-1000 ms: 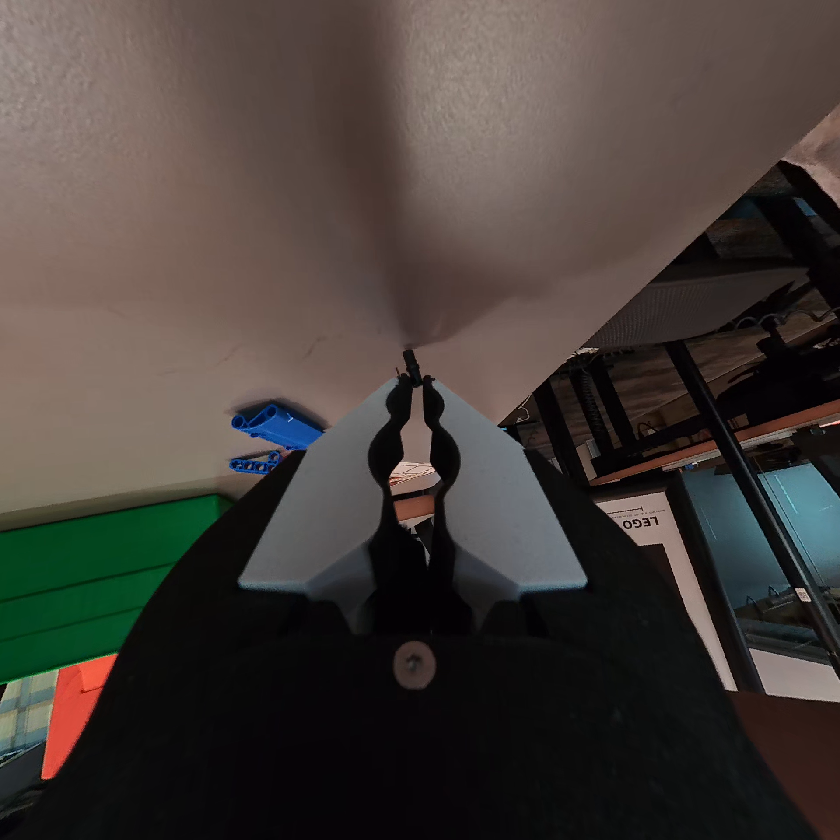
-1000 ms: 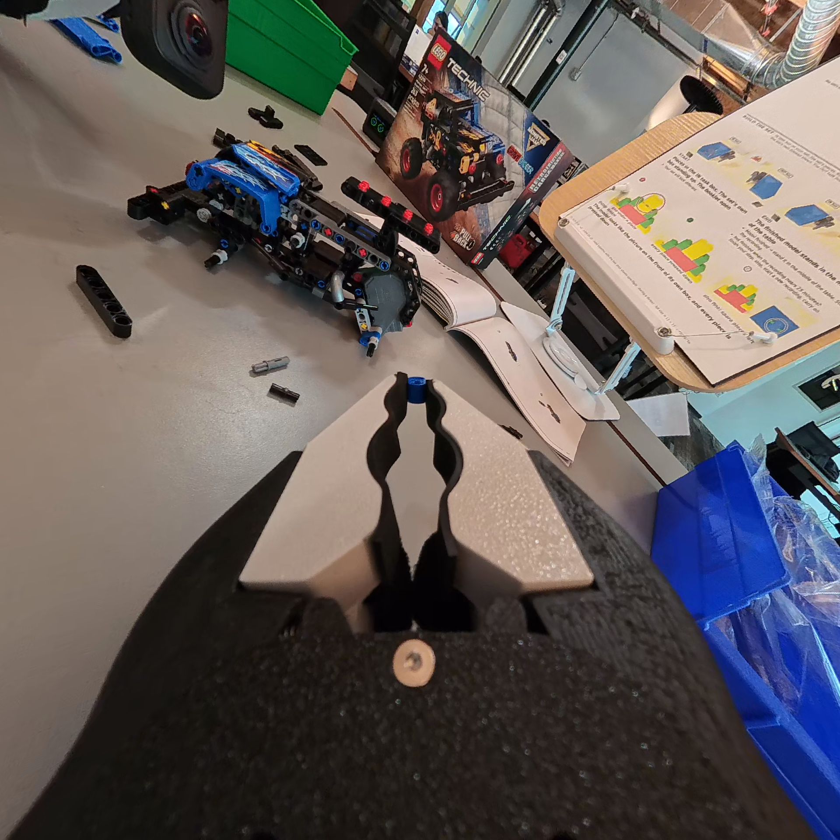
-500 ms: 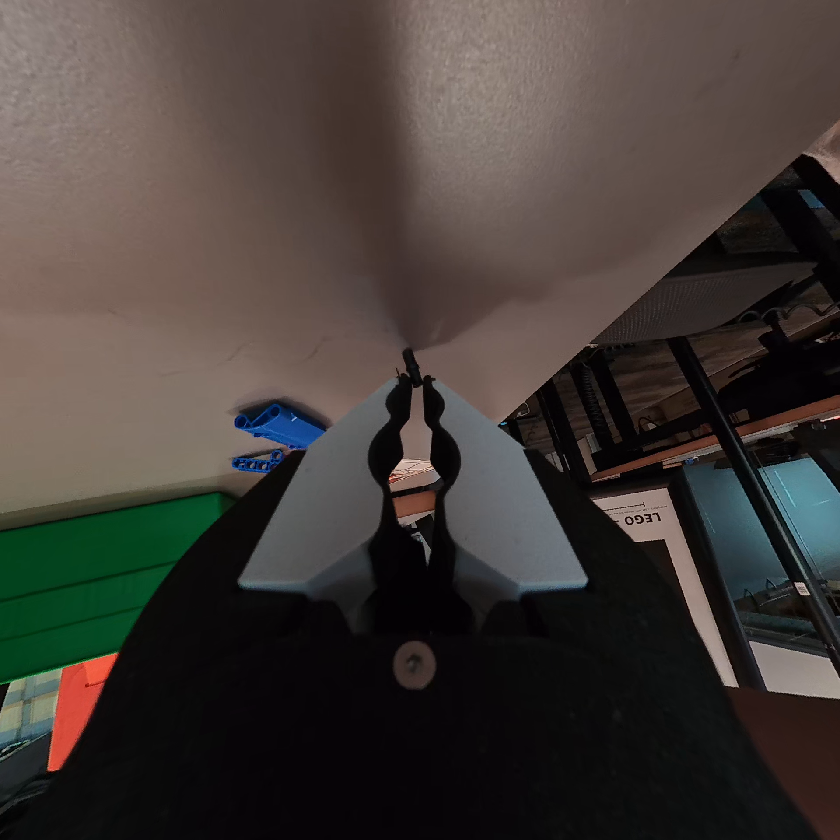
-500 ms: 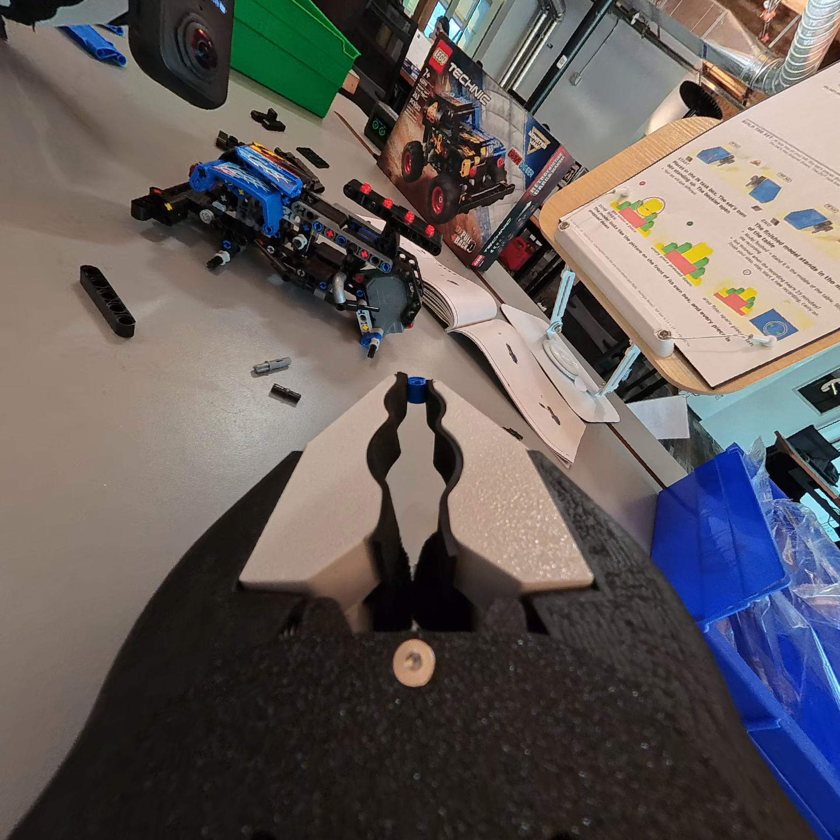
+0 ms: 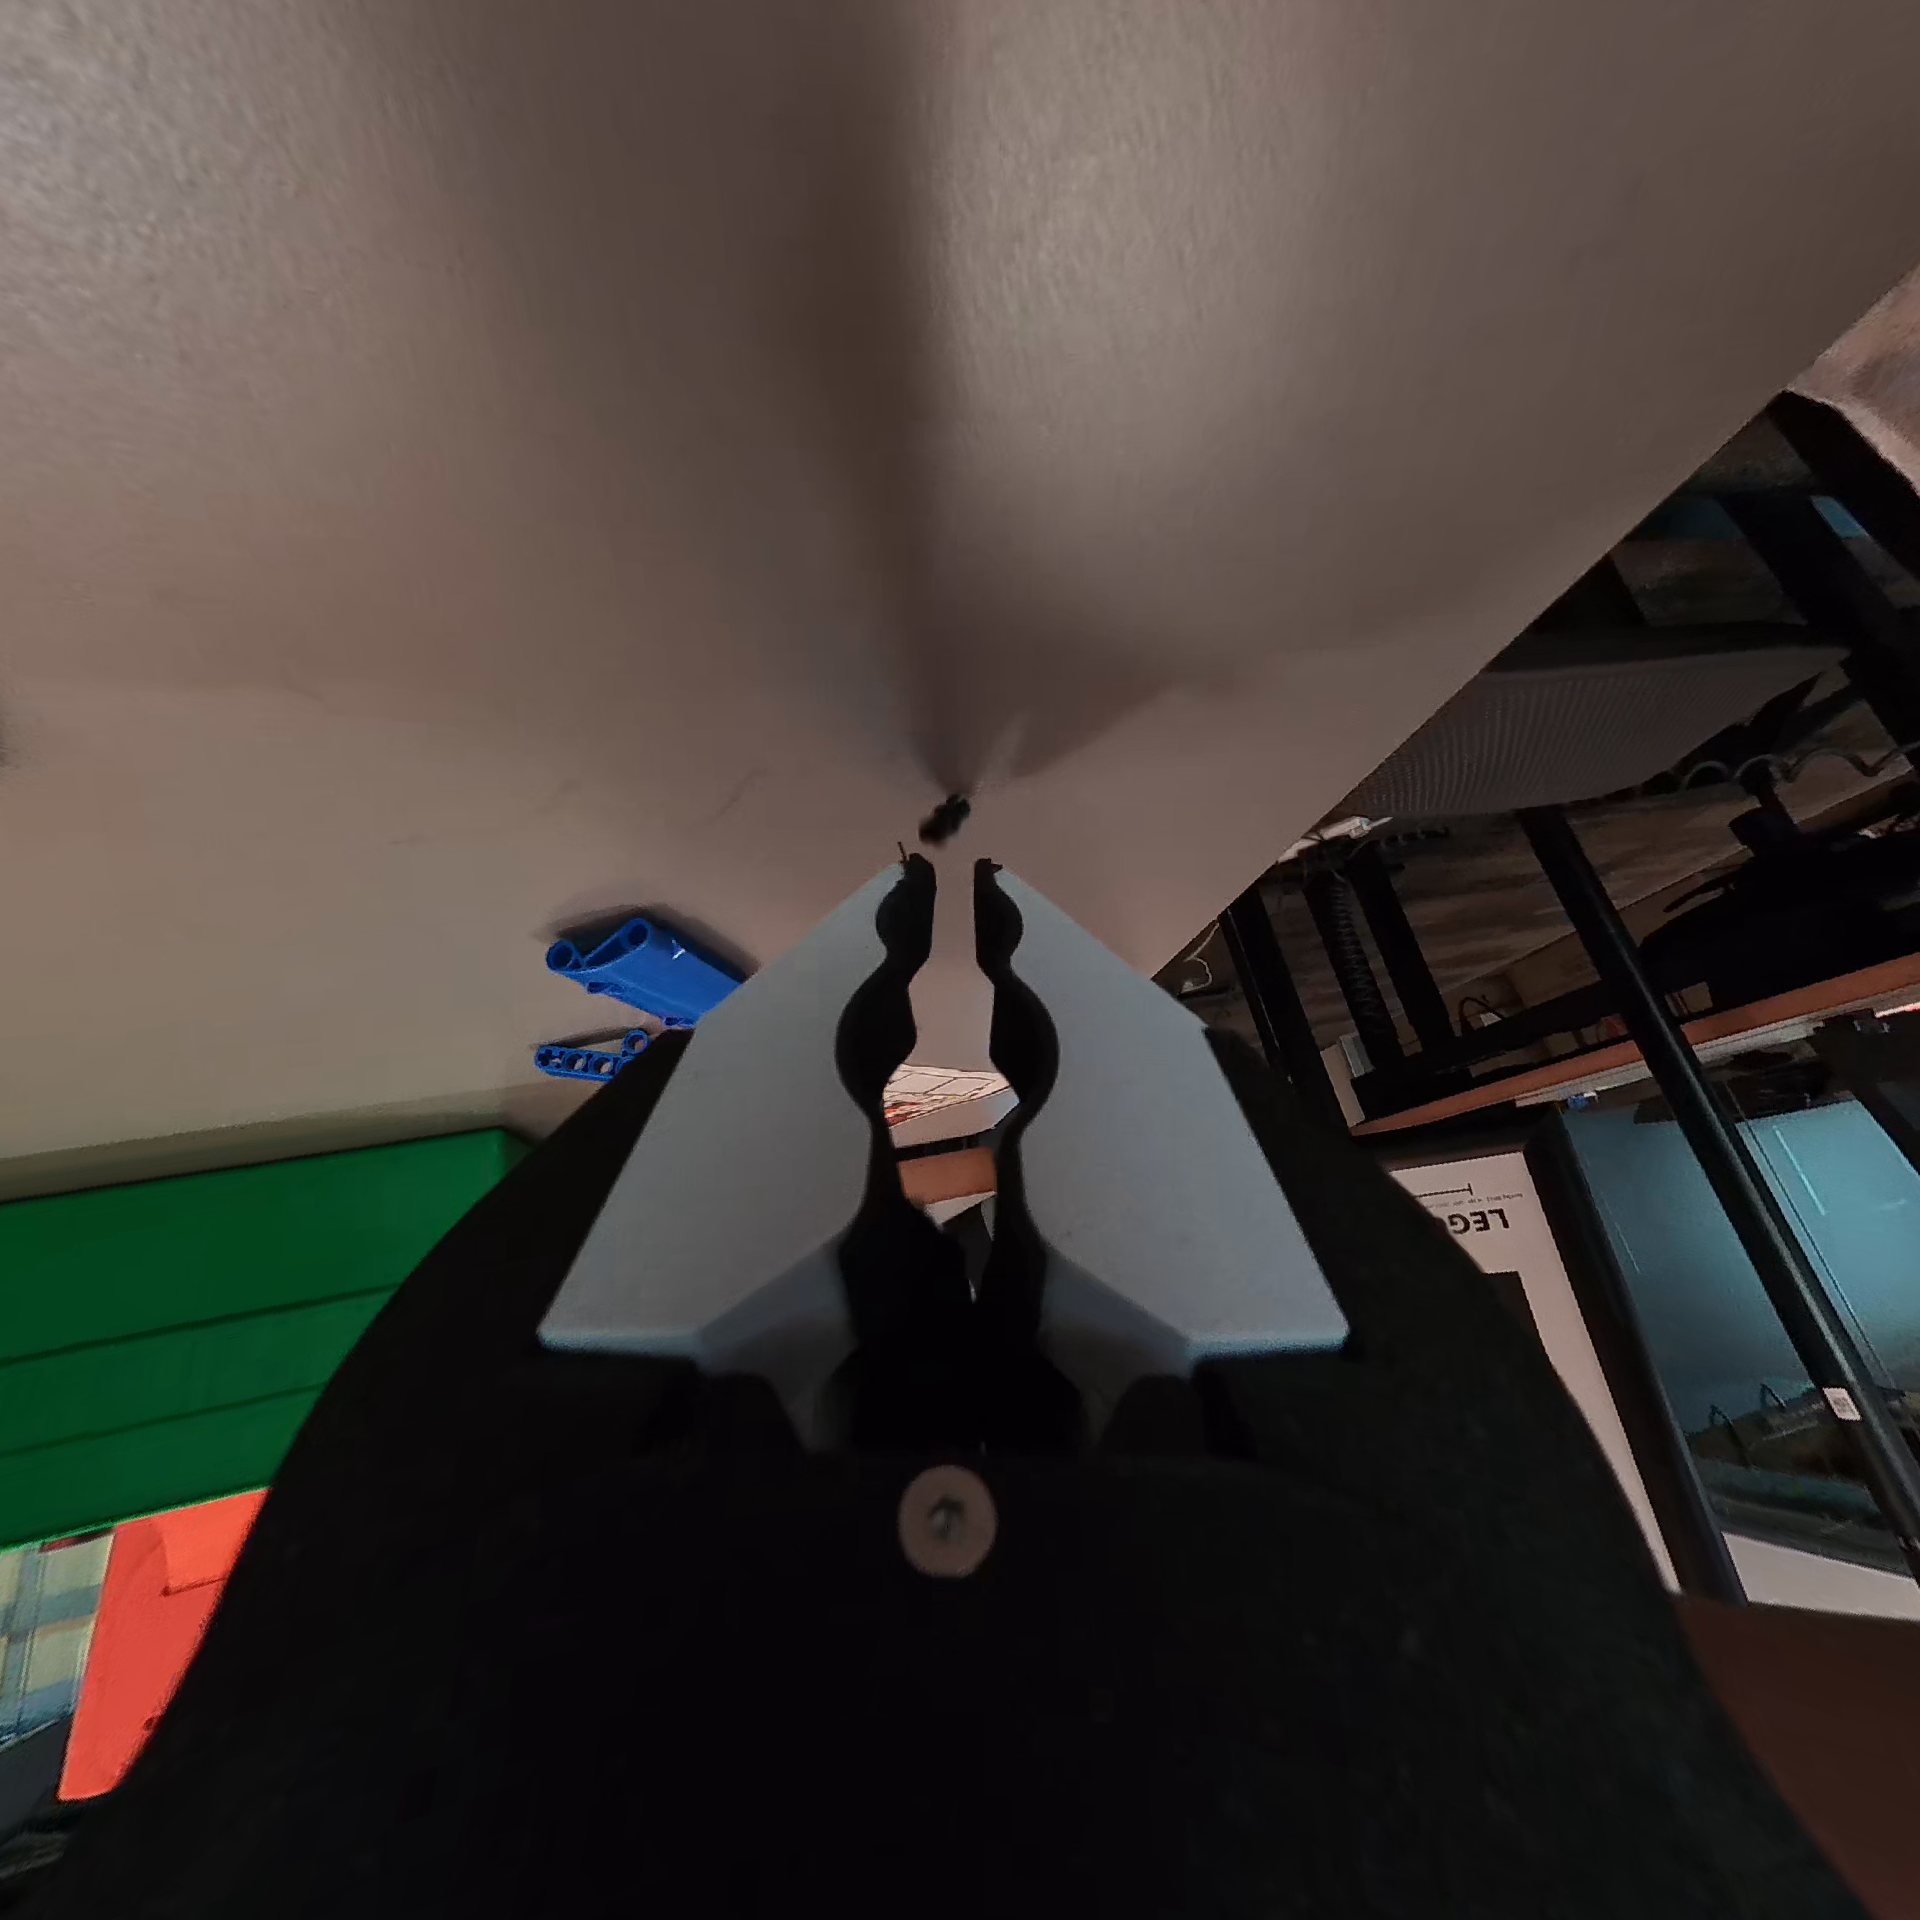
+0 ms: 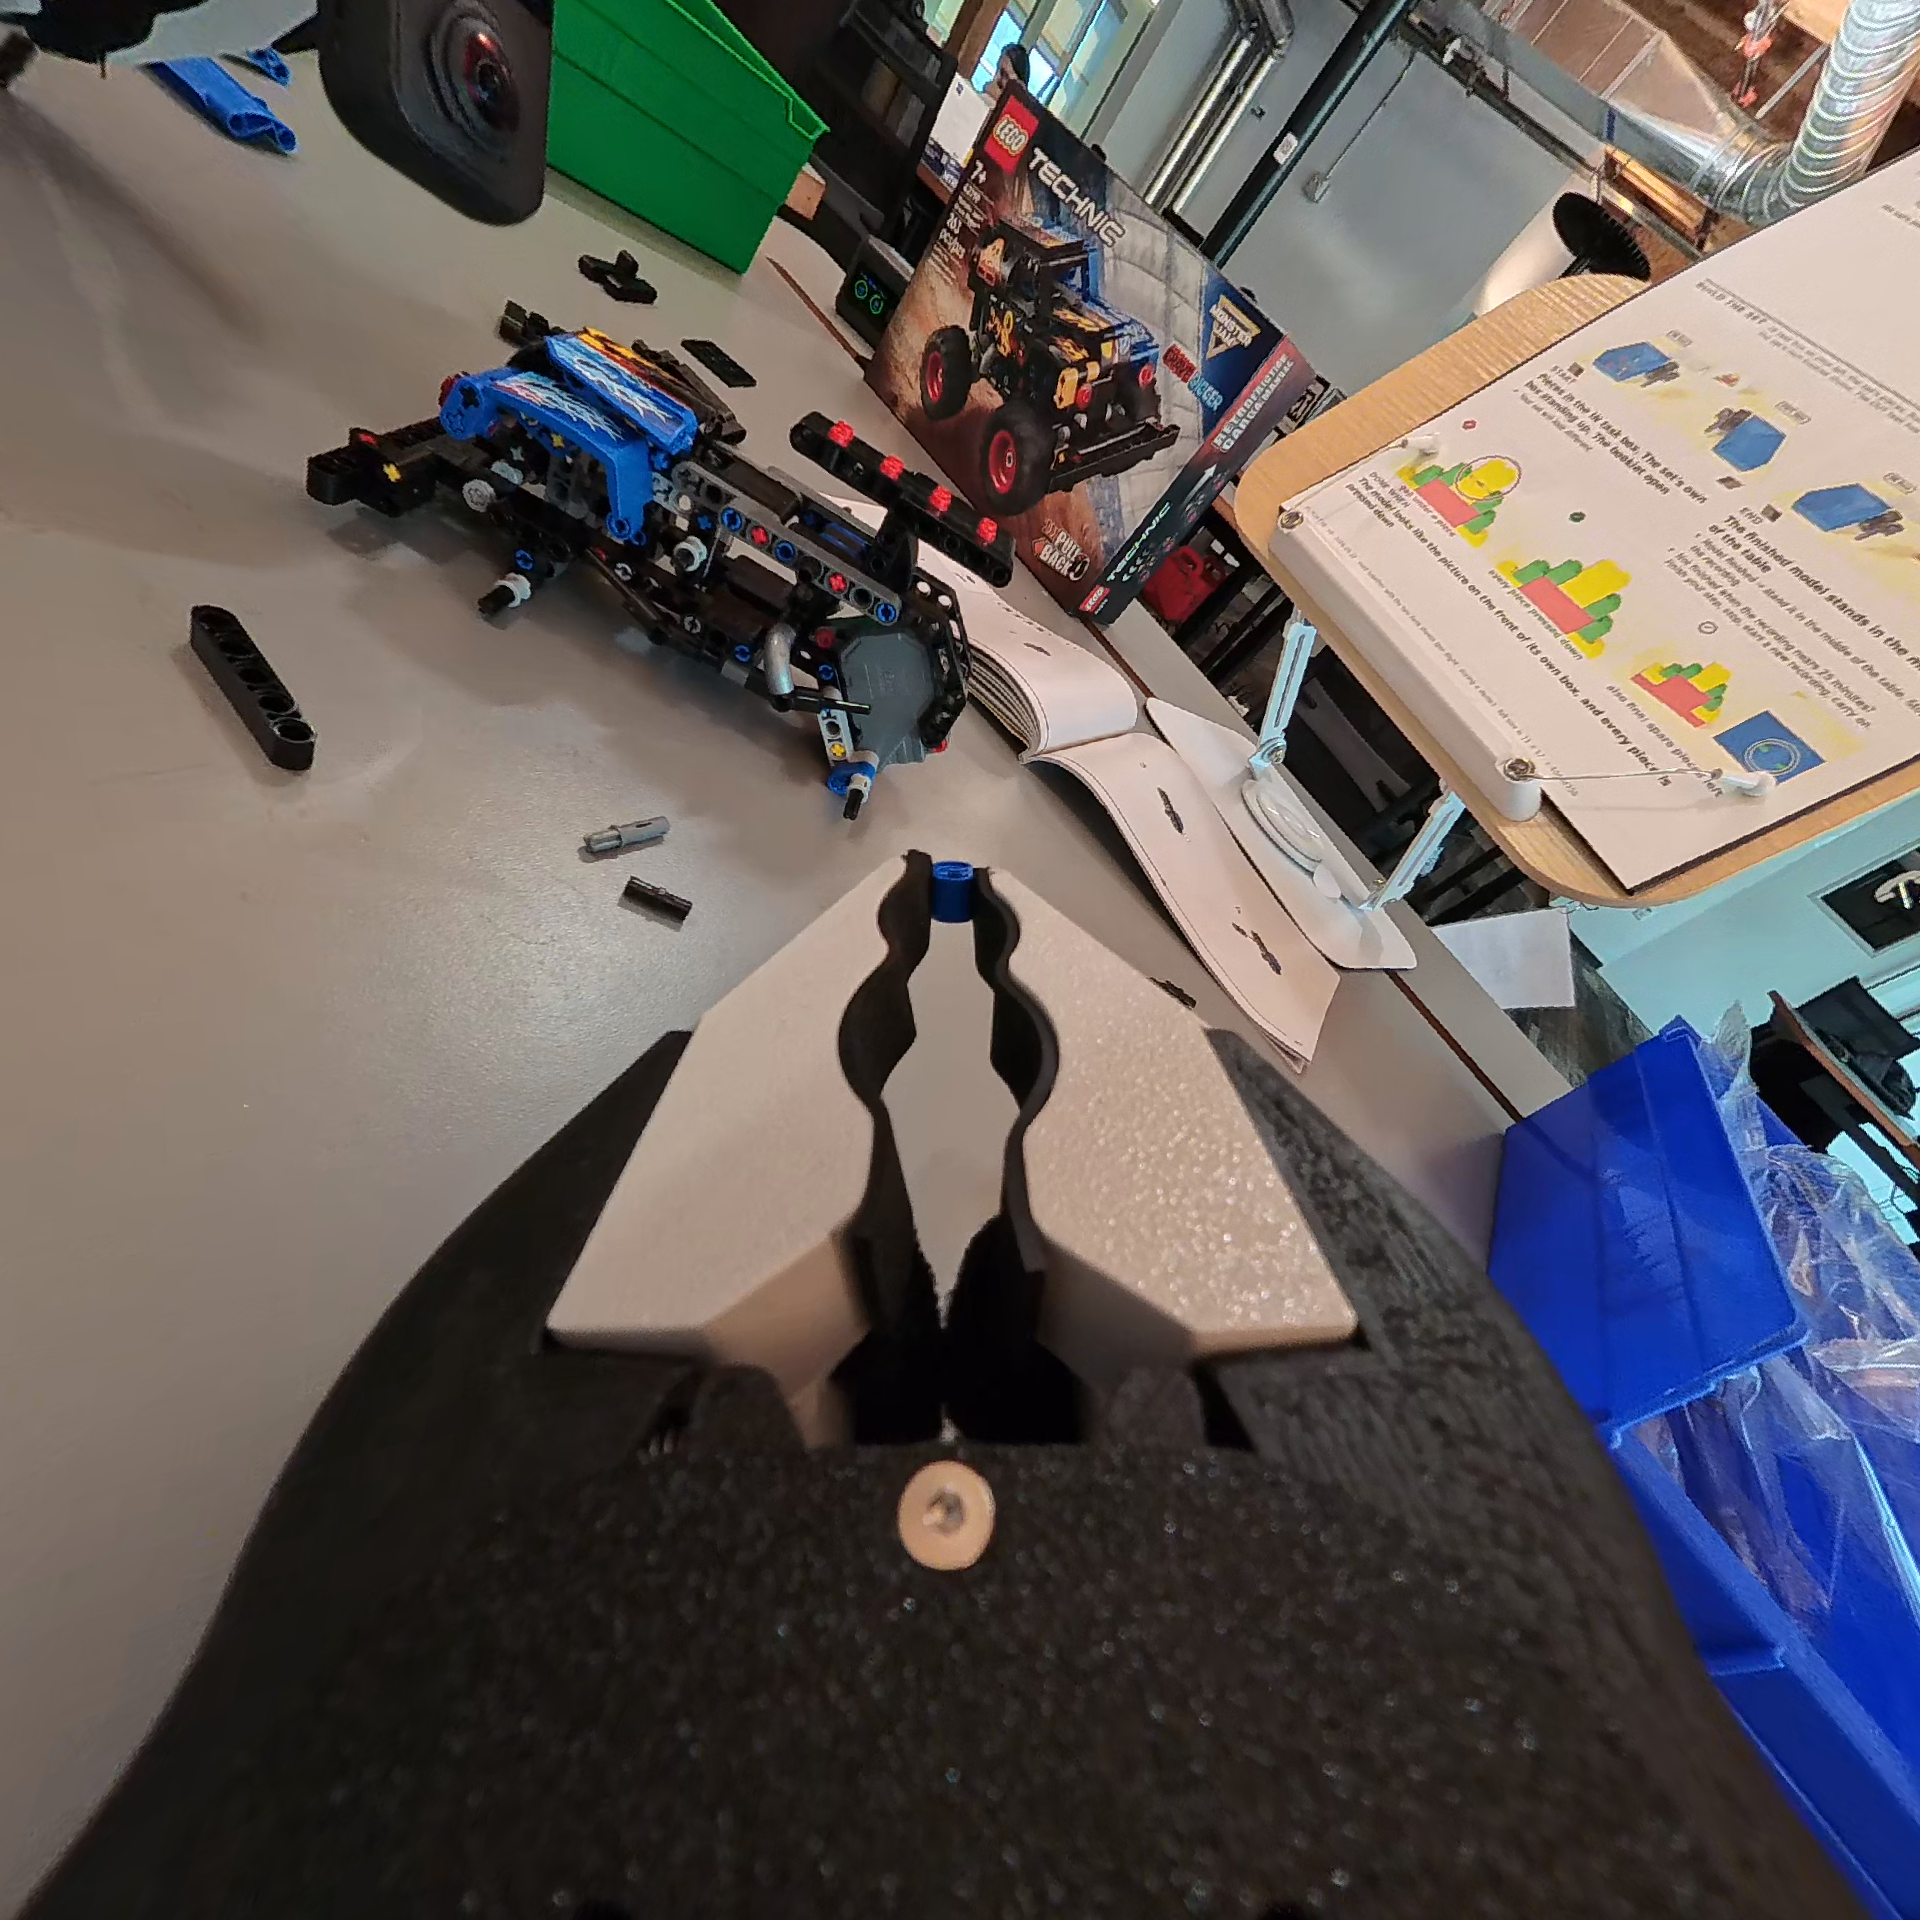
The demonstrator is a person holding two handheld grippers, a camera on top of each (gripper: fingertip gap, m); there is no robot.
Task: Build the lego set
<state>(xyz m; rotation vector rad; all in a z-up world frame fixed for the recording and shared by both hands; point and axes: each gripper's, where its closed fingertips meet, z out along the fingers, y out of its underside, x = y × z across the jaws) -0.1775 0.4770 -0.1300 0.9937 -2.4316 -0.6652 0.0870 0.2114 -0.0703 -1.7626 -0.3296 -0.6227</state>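
My left gripper [image 5: 951,871] points down at the grey table [image 5: 416,416], its jaws slightly apart. A small black pin [image 5: 945,816], blurred, lies just beyond the tips, free of them. My right gripper [image 6: 948,883] is shut on a small blue round piece [image 6: 951,889] and holds it above the table. The half-built blue and black truck [image 6: 665,551] lies ahead of it to the left. A grey pin [image 6: 623,834] and a black pin [image 6: 657,898] lie between the truck and my right gripper. A black beam [image 6: 251,688] lies to the left.
A green bin [image 6: 665,125] stands at the back, the set's box [image 6: 1081,384] and an open booklet [image 6: 1143,790] to the right. A tilted instruction board [image 6: 1621,582] and a blue bin [image 6: 1662,1299] are at the far right. Blue panels [image 5: 634,961] lie near the green bin [image 5: 208,1299].
My left gripper has opened and let go of the small black pin, which now lies just beyond its tips. My right gripper keeps its hold on the blue piece.
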